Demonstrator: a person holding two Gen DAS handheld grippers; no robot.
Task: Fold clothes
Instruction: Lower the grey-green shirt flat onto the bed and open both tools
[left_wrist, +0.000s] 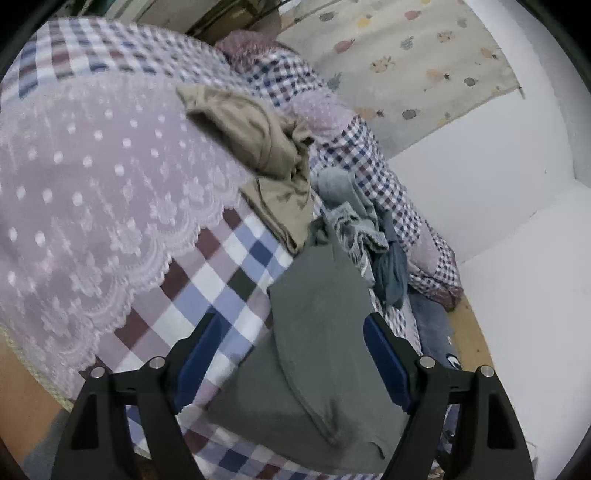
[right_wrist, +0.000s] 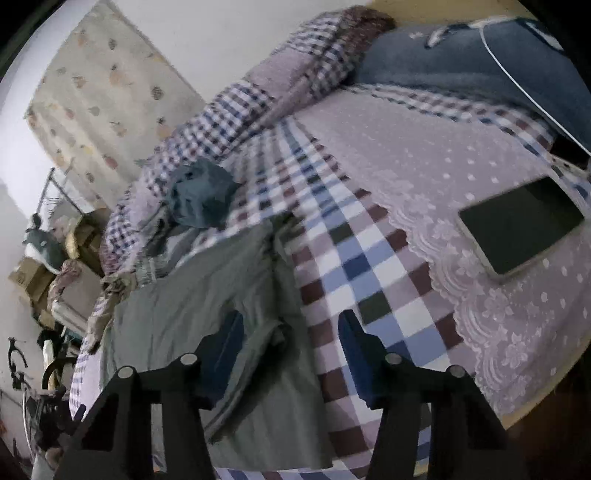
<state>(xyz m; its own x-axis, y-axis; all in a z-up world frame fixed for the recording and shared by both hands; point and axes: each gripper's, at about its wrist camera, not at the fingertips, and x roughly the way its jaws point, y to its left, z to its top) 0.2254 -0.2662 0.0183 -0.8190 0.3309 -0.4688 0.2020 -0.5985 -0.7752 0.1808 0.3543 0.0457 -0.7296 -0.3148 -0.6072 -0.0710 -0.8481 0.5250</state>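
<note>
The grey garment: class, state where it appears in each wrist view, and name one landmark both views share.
Left wrist view: the grey garment lies bottom centre, between the left gripper's fingers, on the checked bedspread.
Right wrist view: the grey garment lies lower left; the right gripper straddles its right edge.
Shared landmark: the fruit-print cloth on the wall.
</note>
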